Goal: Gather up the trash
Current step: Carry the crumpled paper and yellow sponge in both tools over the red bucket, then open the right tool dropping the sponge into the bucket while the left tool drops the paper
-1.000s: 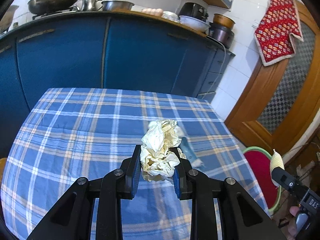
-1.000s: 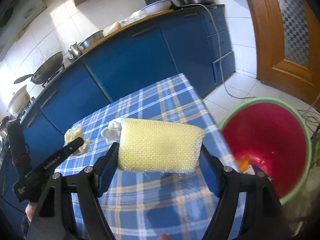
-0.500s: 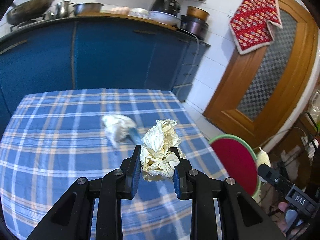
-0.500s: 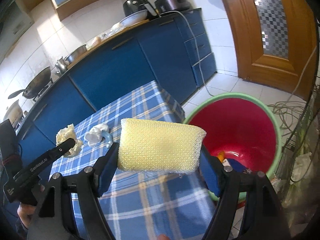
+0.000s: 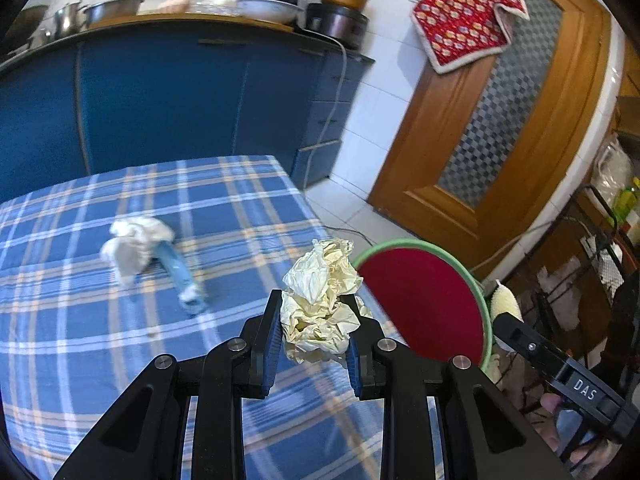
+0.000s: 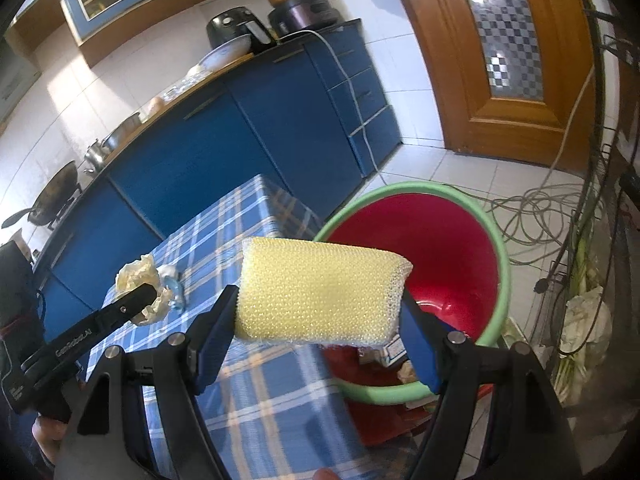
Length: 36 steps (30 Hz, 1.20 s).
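Your left claw [image 5: 314, 338] squeezes the crumpled paper [image 5: 322, 302] over the table edge, and your right claw [image 6: 320, 320] squeezes the yellow sponge [image 6: 320, 290] above the red bin [image 6: 440, 256]

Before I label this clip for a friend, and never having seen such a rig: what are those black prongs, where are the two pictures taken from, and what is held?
No robot: a person holds a hand tool with two jaws in each hand, a fisheye camera looking along each. The left gripper clamps crumpled paper. The right gripper clamps a yellow sponge. On the checked tablecloth lies a white wad with a blue piece. Beside the table stands a red bin with a green rim.
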Tool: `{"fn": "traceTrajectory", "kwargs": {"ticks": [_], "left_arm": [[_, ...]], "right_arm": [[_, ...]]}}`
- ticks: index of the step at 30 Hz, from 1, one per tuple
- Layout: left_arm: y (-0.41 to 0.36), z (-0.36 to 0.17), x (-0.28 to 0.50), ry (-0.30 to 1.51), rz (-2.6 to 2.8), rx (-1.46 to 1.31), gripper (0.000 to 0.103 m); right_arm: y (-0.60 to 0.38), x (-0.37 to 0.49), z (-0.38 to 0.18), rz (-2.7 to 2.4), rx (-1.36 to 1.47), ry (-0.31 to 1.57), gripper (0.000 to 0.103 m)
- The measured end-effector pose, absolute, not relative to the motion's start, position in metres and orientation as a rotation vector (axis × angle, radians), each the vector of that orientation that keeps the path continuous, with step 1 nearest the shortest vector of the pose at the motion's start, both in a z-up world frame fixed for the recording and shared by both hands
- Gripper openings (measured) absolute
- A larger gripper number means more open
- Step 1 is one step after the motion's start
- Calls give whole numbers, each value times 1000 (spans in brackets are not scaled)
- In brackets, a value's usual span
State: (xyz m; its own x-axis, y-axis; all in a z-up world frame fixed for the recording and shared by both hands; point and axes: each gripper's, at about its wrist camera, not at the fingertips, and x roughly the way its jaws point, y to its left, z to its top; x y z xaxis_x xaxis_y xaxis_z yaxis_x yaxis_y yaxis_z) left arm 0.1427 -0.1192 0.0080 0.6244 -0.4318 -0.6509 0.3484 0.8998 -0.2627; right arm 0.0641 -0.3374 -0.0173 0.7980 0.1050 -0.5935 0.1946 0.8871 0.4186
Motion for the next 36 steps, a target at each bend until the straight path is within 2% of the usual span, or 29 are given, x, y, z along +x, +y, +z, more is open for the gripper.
{"fn": "traceTrajectory", "kwargs": {"ticks": [19, 26, 28, 36], "left_arm": [[-179, -9, 148, 814, -548, -33, 28], [-185, -14, 151, 822, -550, -24, 28], [-185, -15, 152, 823, -549, -22, 28], [-192, -17, 154, 827, -554, -10, 28]], "right_arm": [[-375, 75, -59, -150, 531, 728, 78], [-381, 79, -66, -142, 549, 734, 81], [-382, 79, -66, -144, 553, 732, 86], [-383, 75, -60, -142, 548, 701, 86]]}}
